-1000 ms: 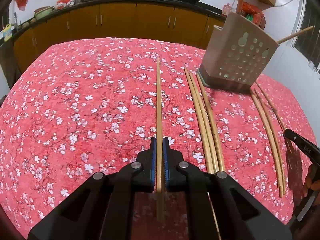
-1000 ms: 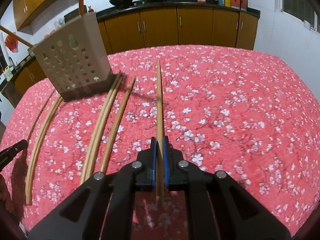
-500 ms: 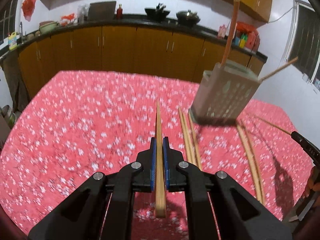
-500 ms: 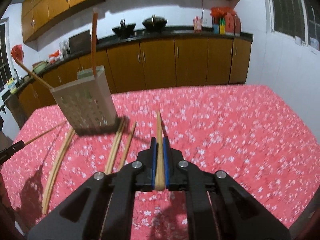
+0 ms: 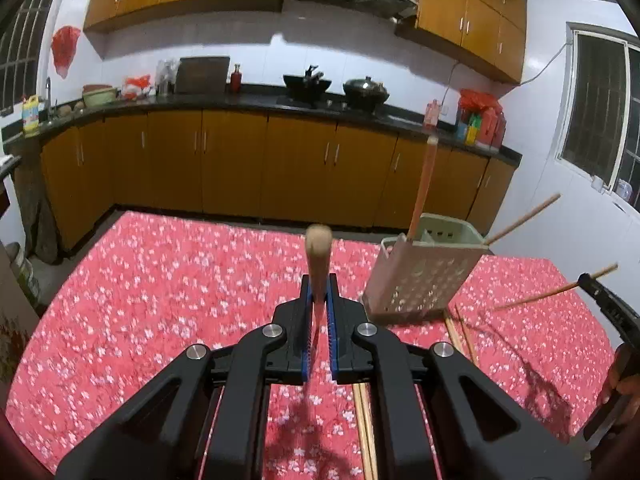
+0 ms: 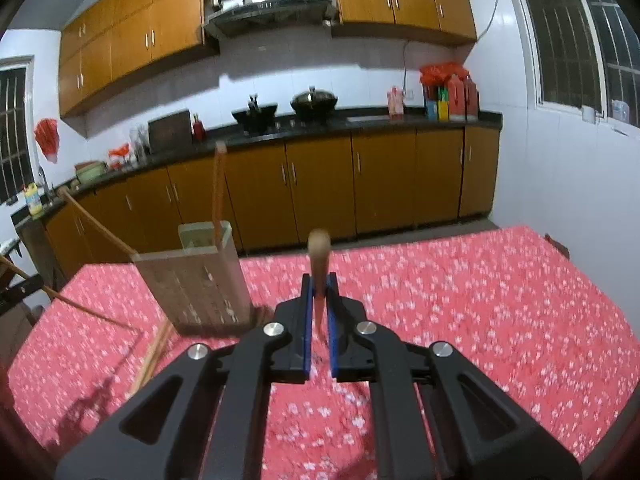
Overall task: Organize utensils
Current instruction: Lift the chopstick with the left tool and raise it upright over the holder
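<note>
A red cloth with small white flowers covers the desk, which stands in a kitchen with orange-brown cabinets, a dark worktop and two black woks at the back wall. A pale holder with round holes stands on the cloth with two chopsticks poking out of it.

The left tool is clenched on a chopstick that points straight out at the camera, clear of the cloth. The right tool grips its own chopstick the same way.

The left view shows the holder's holed face, loose chopsticks on the cloth beneath and beside the tool, and the right tool's tip with its chopstick at the right edge. The right view shows the holder's plain slatted side, a range hood overhead, and the left tool's tip at the left edge.
</note>
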